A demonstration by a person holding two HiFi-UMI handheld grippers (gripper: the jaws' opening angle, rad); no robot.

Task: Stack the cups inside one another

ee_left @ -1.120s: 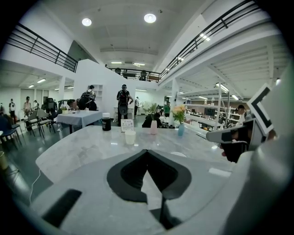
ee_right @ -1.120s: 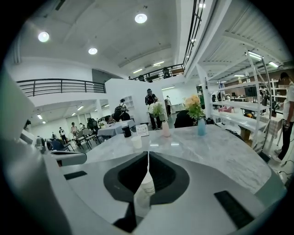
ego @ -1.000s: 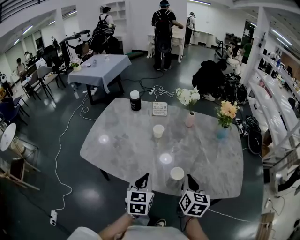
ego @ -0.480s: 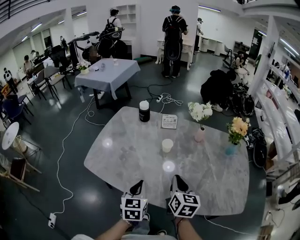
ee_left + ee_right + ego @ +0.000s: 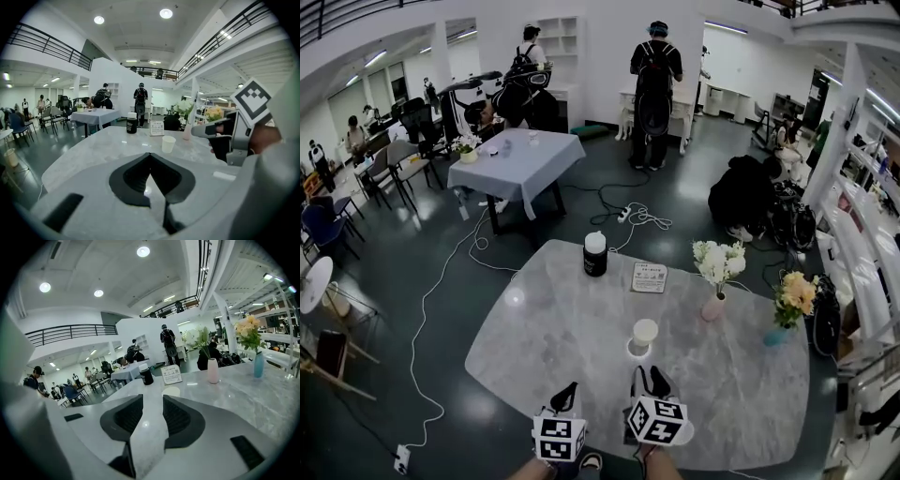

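One white paper cup (image 5: 644, 333) stands upright on the grey marble table (image 5: 544, 328), also seen in the left gripper view (image 5: 168, 143) and, half hidden by the jaws, in the right gripper view (image 5: 171, 391). My right gripper (image 5: 649, 375) is just short of it; its jaws have just been opening and stand apart with only tabletop between them (image 5: 153, 399). My left gripper (image 5: 566, 391) hovers to the left, shut and empty (image 5: 150, 155), with the right gripper (image 5: 206, 131) beside it. A white curved edge (image 5: 681, 433) shows by the right cube; I cannot tell what it is.
At the table's far side stand a black bottle with a white lid (image 5: 595, 254), a small card sign (image 5: 649, 277), a pink vase of white flowers (image 5: 713, 306) and a blue vase of orange flowers (image 5: 780, 335). People, a second table and floor cables lie beyond.
Both grippers have moved forward over the table toward the far cup. The near cup beside the right gripper is no longer seen. The right jaws have parted.
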